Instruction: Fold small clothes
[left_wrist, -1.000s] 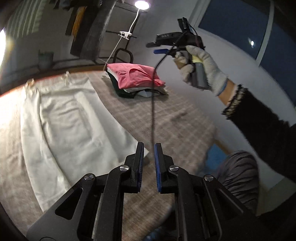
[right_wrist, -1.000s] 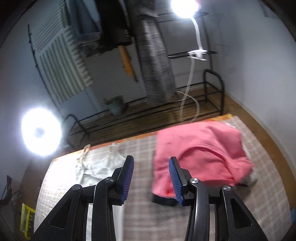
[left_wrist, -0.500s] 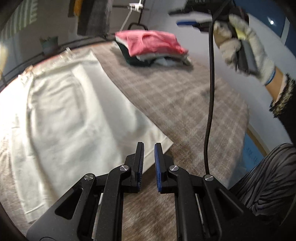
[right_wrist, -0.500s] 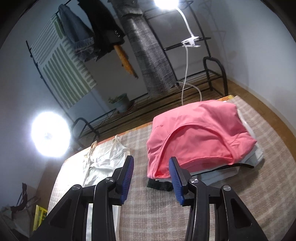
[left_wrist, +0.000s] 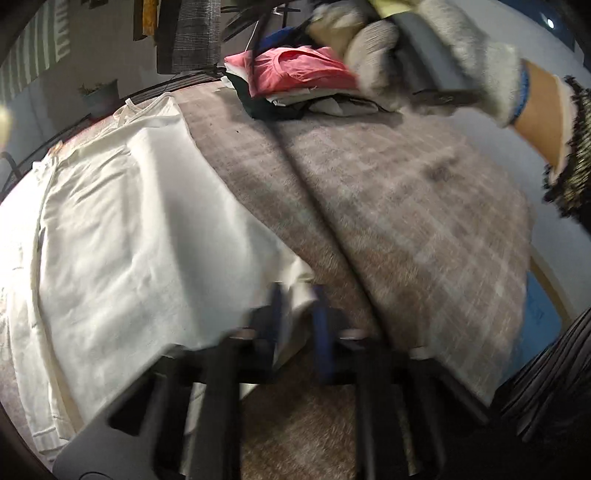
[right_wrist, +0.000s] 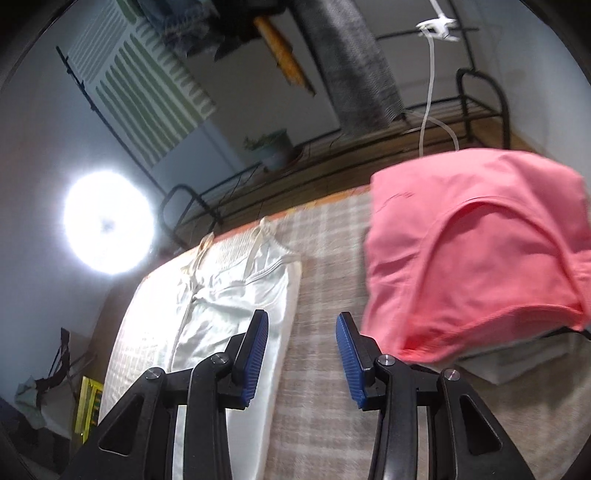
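Observation:
A white strappy garment (left_wrist: 129, 221) lies flat on the plaid-covered table (left_wrist: 406, 203), straps at the far end. My left gripper (left_wrist: 297, 299) is low at its near right corner. The corner is bunched between the blue pads as the jaws close on it, though this view is blurred. My right gripper (right_wrist: 301, 332) is open with nothing between its fingers. It hovers over the plaid strip (right_wrist: 325, 258) between the white garment (right_wrist: 236, 295) and a folded pink top (right_wrist: 480, 258). A gloved hand (left_wrist: 461, 48) carries that gripper at the top of the left wrist view.
The pink top (left_wrist: 295, 70) crowns a stack of folded clothes at the table's far right. A black cable (left_wrist: 295, 166) crosses the table. Behind stand a metal rack (right_wrist: 480, 107), a potted plant (right_wrist: 273, 147), hanging clothes and a bright round lamp (right_wrist: 107, 221).
My left gripper has dropped onto the white garment's near right corner, which now sits between its pads. The right gripper has sunk; the pink stack has slid right in its view.

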